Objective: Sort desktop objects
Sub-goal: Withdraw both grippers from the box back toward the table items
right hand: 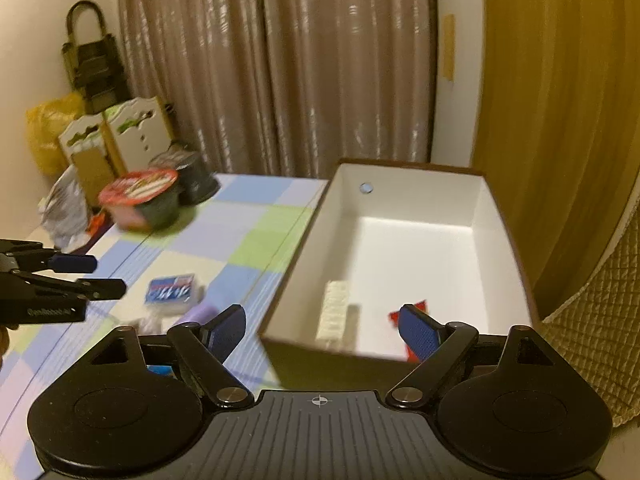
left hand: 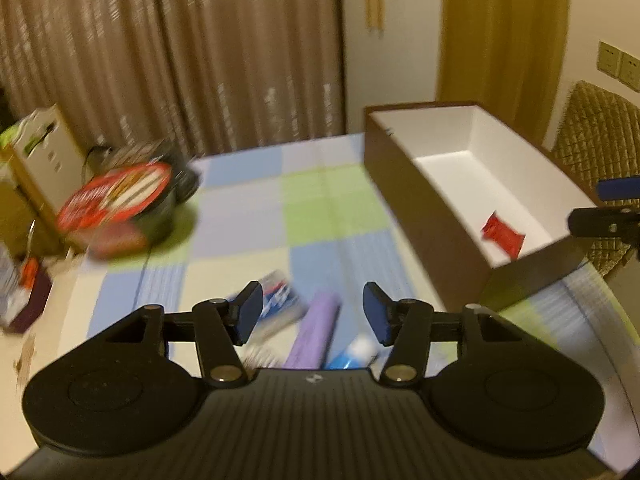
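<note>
Table under a checked cloth of blue, green and cream squares, with a brown box, white inside and open at the top, standing on its right side. A red packet lies on the box floor at the near end, and a white ridged piece leans against the near left wall inside.

The left hand-held gripper hovers over the near part of the table with its blue-padded fingers spread and nothing between them. Below it on the cloth lie a blue and white packet, a purple tube-like thing just right of it, and a blue and white item nearest, too blurred to name.

The right hand-held gripper hangs above the near edge of the box, fingers also spread wide and empty, one over the cloth and one over the box interior.

At the far left of the table stand two dark cups, the nearer one with a red printed lid. Brown curtains hang behind.
</note>
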The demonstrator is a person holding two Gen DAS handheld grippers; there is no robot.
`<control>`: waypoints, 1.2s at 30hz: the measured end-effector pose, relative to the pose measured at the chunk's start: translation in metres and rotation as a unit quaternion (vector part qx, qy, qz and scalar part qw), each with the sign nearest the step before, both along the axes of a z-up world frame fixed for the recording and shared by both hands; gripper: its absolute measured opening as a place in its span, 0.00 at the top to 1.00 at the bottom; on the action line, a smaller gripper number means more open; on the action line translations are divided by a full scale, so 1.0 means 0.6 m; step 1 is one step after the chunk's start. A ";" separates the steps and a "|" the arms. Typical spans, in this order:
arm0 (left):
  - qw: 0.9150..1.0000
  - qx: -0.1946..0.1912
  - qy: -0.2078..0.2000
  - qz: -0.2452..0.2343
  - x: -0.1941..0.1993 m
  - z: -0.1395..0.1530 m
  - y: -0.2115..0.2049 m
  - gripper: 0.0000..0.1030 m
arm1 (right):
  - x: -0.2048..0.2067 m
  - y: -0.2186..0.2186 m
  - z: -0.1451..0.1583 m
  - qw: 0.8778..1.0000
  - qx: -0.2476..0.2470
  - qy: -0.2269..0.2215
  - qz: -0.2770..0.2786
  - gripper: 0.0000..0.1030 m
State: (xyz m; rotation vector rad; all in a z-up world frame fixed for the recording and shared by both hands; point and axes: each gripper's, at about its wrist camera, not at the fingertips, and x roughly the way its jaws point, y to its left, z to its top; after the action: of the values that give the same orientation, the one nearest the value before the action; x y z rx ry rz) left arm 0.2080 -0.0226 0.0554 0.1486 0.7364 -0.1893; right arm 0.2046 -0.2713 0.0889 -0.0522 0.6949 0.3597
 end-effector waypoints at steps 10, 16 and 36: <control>0.999 -0.004 0.035 0.032 -0.112 -0.042 0.083 0.42 | -0.069 0.051 -0.033 0.999 -0.029 0.025 0.029 0.16; 0.998 -0.018 0.051 0.017 -0.162 -0.062 0.084 0.40 | -0.106 0.074 -0.053 0.997 -0.051 0.036 0.054 0.16; 0.994 -0.050 0.070 0.067 -0.247 -0.096 0.032 0.29 | -0.134 0.106 -0.136 0.933 -0.174 0.059 0.309 0.16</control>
State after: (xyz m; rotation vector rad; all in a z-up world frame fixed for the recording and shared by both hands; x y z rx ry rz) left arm 0.0599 -0.0033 -0.0023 -0.0091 0.8708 -0.1086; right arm 0.1240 -0.2079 0.0072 -0.6012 0.8483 0.8464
